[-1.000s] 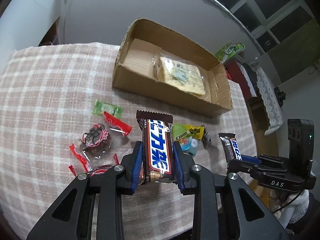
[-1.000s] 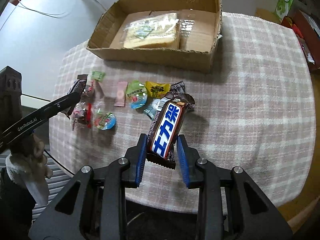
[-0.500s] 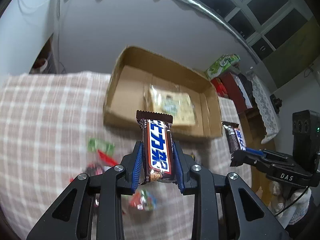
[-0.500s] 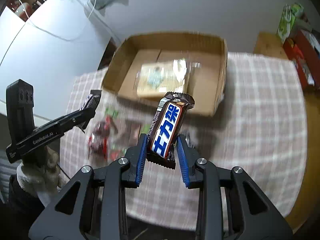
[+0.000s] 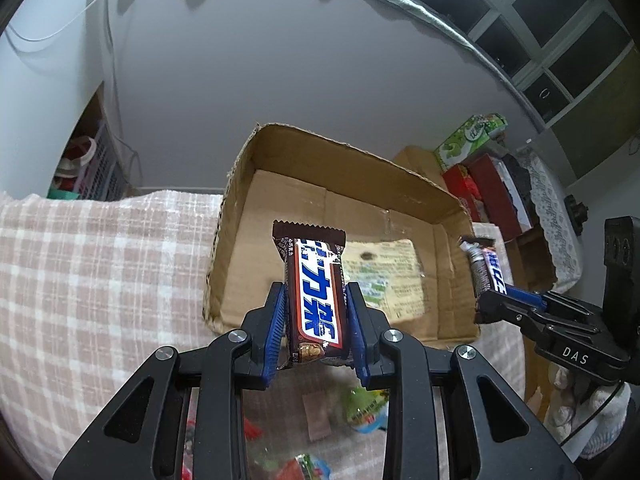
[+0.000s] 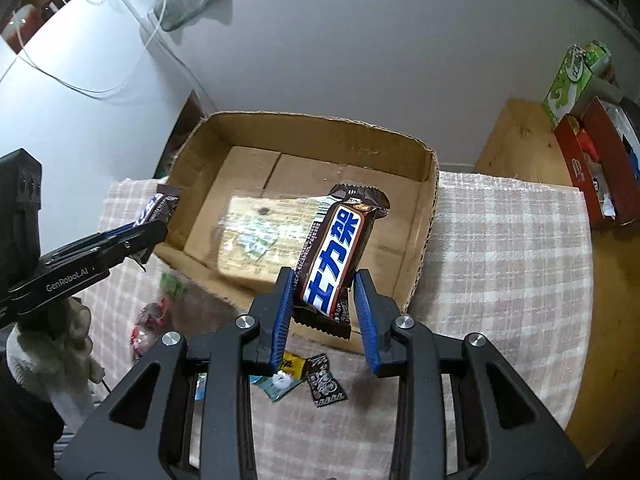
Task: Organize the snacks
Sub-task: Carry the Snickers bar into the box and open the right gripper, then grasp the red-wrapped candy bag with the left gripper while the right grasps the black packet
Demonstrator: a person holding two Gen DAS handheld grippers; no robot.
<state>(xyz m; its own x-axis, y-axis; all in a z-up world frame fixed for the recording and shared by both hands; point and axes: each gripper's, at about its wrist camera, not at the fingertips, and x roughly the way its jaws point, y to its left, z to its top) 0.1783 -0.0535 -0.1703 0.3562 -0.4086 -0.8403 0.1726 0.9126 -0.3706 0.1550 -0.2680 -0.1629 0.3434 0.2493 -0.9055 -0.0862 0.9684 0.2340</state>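
My left gripper (image 5: 316,292) is shut on an upright brown chocolate bar (image 5: 316,276) with blue letters, held over the near wall of the open cardboard box (image 5: 348,152). My right gripper (image 6: 324,280) has a matching bar (image 6: 340,248) between its blue pads, tilted right, over the box's near right part. Its jaws are opening, and the bar still sits in them. A clear packet of crackers (image 6: 256,232) lies on the box floor. Each view shows the other gripper side-on: the right gripper (image 5: 486,300) at the box's right, the left gripper (image 6: 160,228) at its left.
Small wrapped sweets (image 6: 326,386) lie on the pink checked tablecloth (image 5: 80,280) in front of the box. A green carton (image 6: 572,80) and red boxes (image 6: 588,160) stand off the table at right. A white-sleeved hand (image 6: 48,360) holds the left gripper.
Both grippers have carried their bars away from the loose sweets towards the box. The box now fills the middle of both views, and the sweets have slid to the bottom.
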